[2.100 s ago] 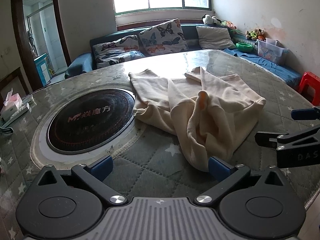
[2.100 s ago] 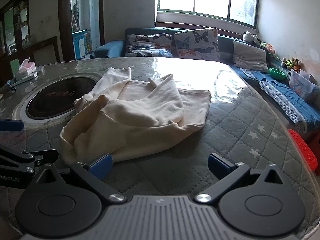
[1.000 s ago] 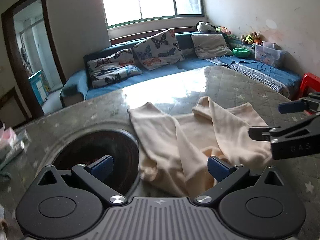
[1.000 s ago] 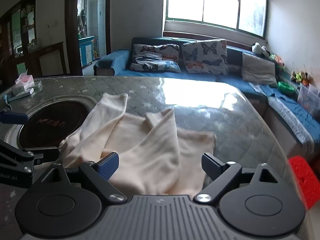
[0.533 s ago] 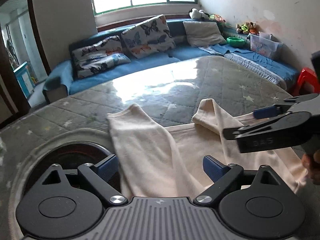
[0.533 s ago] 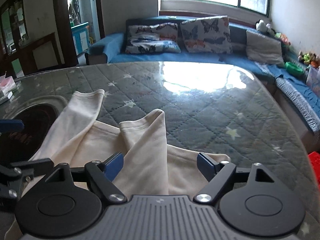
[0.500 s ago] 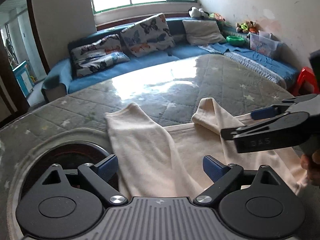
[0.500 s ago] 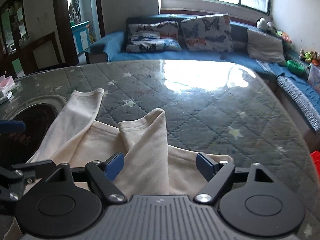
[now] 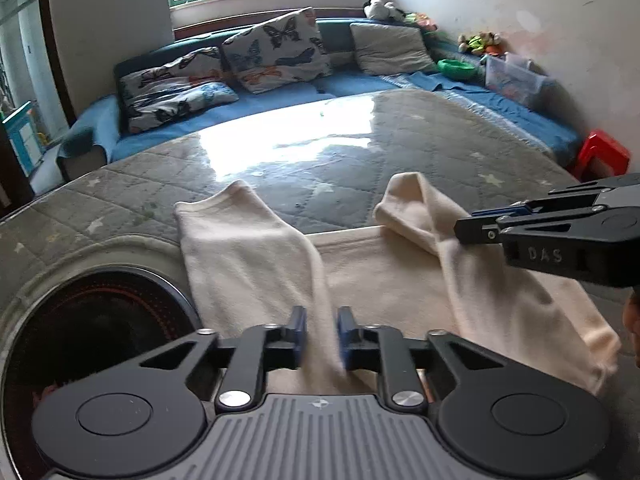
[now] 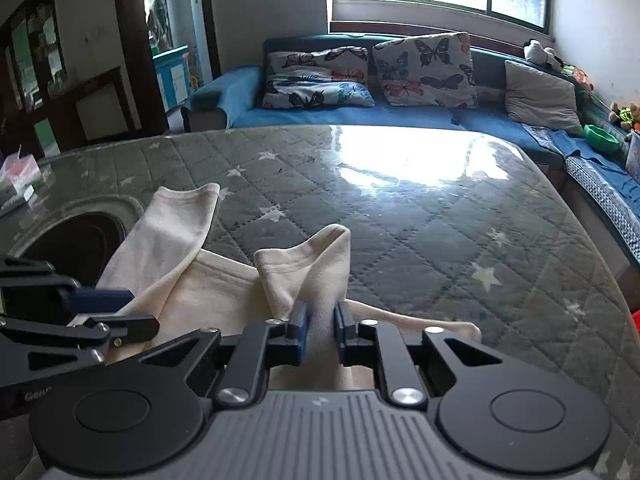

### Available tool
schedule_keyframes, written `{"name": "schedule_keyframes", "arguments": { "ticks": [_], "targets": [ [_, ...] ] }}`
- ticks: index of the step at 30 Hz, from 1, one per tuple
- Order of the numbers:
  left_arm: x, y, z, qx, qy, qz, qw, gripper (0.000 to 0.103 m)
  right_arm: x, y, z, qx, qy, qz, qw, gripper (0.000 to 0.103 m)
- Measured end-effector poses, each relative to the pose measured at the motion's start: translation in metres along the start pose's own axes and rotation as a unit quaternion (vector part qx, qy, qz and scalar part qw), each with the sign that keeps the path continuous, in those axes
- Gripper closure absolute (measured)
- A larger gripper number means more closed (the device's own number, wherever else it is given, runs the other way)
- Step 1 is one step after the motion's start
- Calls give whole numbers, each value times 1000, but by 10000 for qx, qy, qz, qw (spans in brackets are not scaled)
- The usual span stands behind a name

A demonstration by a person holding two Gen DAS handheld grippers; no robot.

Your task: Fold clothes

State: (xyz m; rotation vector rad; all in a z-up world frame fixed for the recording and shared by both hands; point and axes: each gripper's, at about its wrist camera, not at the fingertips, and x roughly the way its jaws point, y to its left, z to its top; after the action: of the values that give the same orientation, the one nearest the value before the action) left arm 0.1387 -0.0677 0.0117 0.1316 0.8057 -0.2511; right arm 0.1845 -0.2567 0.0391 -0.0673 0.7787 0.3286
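Two views. Left wrist: your left claw (image 9: 322, 338) has just closed on the cream garment (image 9: 384, 276), lying on the bench (image 9: 440, 148) toward 12 o'clock. Right wrist: your right claw (image 10: 320, 330) has just clamped its 12 o'clock sleeve. Grasping step, I judge; next, lift evenly and fold.

Beyond the cream garment (image 10: 208, 292) the quilted tabletop (image 10: 420, 240) lies bare to the sofa (image 10: 360, 116).

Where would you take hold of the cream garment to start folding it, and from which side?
Probably where each tool already pinches: the left tool on the left sleeve, the right tool on the right sleeve, from the near edge. The cream garment lies flat, cuffs pointing away.
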Motion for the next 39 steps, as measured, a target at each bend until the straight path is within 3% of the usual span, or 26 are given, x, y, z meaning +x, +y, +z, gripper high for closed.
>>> {"name": "schedule_keyframes", "arguments": {
  "ticks": [6,9,11,13,16,19,21,23,24,28,39],
  "targets": [
    [-14,-3,-2,-4,-217,-115,9997,95,-16,-6,-7,66,-60,-53,9999,95],
    [-15,-5,-2,9,-214,-160,9996,95,-16,-7,-7,122,-64,-19,9999,88],
    [-14,-5,-2,-22,-200,-188,9996,93,-13,-8,-6,180,-68,4,9998,74],
    [-12,-4,-1,-68,-198,-228,9995,92,-9,-8,-4,232,-71,56,9997,67],
    [-9,-4,1,-141,-178,-263,9994,84,1,-7,-1,249,-12,157,9996,64],
    [-4,-5,1,-120,-136,-285,9994,84,15,-4,0,261,100,147,9995,64],
    [-2,-6,1,-100,-100,-297,9995,85,16,-2,0,254,98,187,9995,68],
    [0,-5,-1,-106,-56,-345,9993,92,14,1,0,218,76,215,9995,91],
    [0,-4,-2,-124,-52,-368,9992,94,11,1,0,202,46,201,9996,94],
    [-9,1,-5,-222,-185,-359,9989,99,-5,0,-1,189,-116,134,9997,96],
    [-62,16,-24,-420,-643,-213,9968,100,-91,-13,-23,148,-841,-231,9961,96]
  ]
}}
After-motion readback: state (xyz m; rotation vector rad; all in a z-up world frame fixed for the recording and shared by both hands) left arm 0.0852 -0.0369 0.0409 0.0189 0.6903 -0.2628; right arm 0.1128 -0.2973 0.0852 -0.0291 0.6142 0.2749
